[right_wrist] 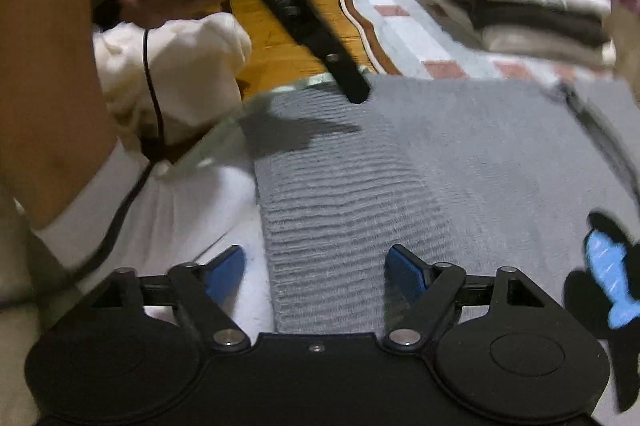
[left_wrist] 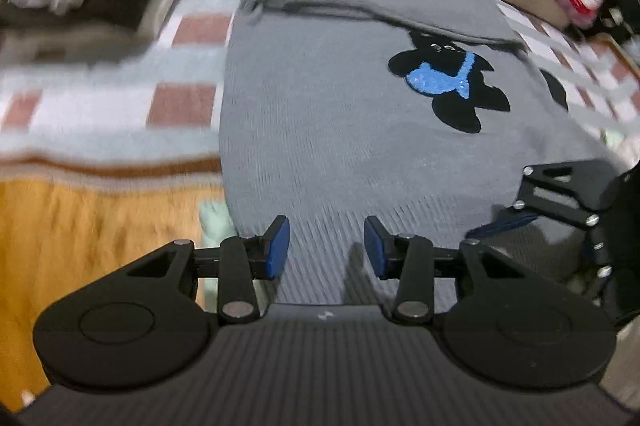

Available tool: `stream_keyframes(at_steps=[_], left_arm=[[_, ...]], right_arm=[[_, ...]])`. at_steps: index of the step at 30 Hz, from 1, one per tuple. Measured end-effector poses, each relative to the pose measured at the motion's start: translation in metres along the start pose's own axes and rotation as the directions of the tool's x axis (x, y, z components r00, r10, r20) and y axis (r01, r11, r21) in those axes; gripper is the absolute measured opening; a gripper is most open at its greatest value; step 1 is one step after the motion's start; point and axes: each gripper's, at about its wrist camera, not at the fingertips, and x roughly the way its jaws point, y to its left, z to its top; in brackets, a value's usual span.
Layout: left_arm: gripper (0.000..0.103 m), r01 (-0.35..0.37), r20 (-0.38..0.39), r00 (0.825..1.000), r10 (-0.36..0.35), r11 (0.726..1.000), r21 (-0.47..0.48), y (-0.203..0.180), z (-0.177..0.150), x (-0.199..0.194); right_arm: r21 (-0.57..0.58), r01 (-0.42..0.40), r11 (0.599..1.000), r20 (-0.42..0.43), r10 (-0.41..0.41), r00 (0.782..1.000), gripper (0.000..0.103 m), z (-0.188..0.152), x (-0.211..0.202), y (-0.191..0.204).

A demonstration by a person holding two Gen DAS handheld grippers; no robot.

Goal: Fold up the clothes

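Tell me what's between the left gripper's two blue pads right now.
Only the grey sweater: its ribbed hem shows in the gap of the open left gripper, unpinched, in the left wrist view.

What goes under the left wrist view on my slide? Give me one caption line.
Open left gripper above the ribbed hem of a grey knit sweater with a black-and-blue cartoon patch, spread on a checked blanket.

Left tool (left_wrist: 326, 246) parted over grey sweater (left_wrist: 320, 130), checked blanket (left_wrist: 120, 94) beneath

Checked blanket (left_wrist: 188, 30), perhaps wooden floor (right_wrist: 276, 38)
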Motion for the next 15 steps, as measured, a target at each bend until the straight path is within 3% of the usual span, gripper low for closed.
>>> stream_keyframes(at_steps=[2, 7, 8, 9, 13, 15], left_arm=[[0.040, 0.034, 0.030, 0.999, -0.036, 0.998, 0.056, -0.002, 0.005, 0.000], [0.041, 0.119, 0.071, 0.989, -0.134, 0.976, 0.185, -0.013, 0.006, -0.005], [0.042, 0.122, 0.074, 0.987, -0.141, 0.968, 0.219, -0.017, 0.002, -0.008], [0.042, 0.128, 0.077, 0.986, -0.150, 0.961, 0.244, -0.019, -0.001, -0.010], [0.042, 0.234, 0.053, 0.965, -0.255, 0.937, 0.260, -0.024, -0.007, -0.011], [0.047, 0.287, 0.041, 0.951, -0.308, 0.920, 0.266, -0.027, -0.010, -0.012]], right_arm=[[0.038, 0.005, 0.999, 0.015, -0.006, 1.000, 0.072, 0.002, -0.003, -0.003], [0.262, -0.084, 0.961, 0.083, 0.064, 0.994, 0.033, 0.000, -0.012, -0.028], [0.301, -0.096, 0.949, 0.099, 0.068, 0.993, 0.018, -0.001, -0.014, -0.034], [0.311, -0.083, 0.947, 0.097, 0.055, 0.994, 0.010, -0.002, -0.013, -0.036], [0.323, -0.005, 0.946, 0.067, -0.017, 0.998, 0.005, -0.002, -0.008, -0.043], [0.362, -0.016, 0.932, 0.078, -0.013, 0.997, 0.005, -0.004, -0.009, -0.051]])
